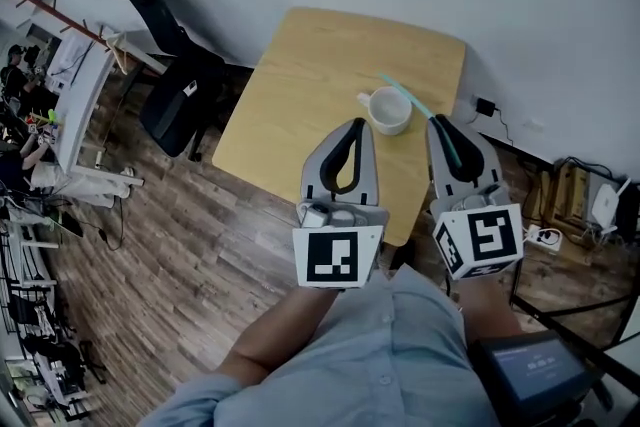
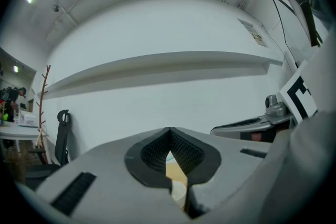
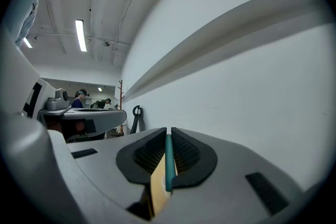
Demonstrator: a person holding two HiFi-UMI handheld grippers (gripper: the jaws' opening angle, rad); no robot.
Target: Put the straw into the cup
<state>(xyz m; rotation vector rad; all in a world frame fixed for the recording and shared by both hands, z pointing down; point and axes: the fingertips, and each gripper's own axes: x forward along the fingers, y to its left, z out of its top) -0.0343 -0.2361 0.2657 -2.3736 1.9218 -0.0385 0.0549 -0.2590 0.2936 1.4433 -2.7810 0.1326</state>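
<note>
Wood table (image 1: 300, 85) against a white wall, wood floor below, chair (image 1: 175, 100) at left. White cup (image 1: 390, 111) stands upright near the table's R edge. R gripper (image 1: 441, 122) pinches a teal straw (image 3: 168, 160) btwn its pads, jaws pressed onto it. Straw runs along the jaws and sticks out fwd. In head view its free end crosses over the cup's far rim and does not look to be down inside. L gripper (image 1: 357, 123) hangs just beside the cup, tips pressed together, nothing held. Straw looks v. light, thin, smooth plastic, prob. slippery and easy to crush or kink. A gentle grip near the back end leaves plenty of length to tip in. Cup looks light too and may slide if nudged.
</note>
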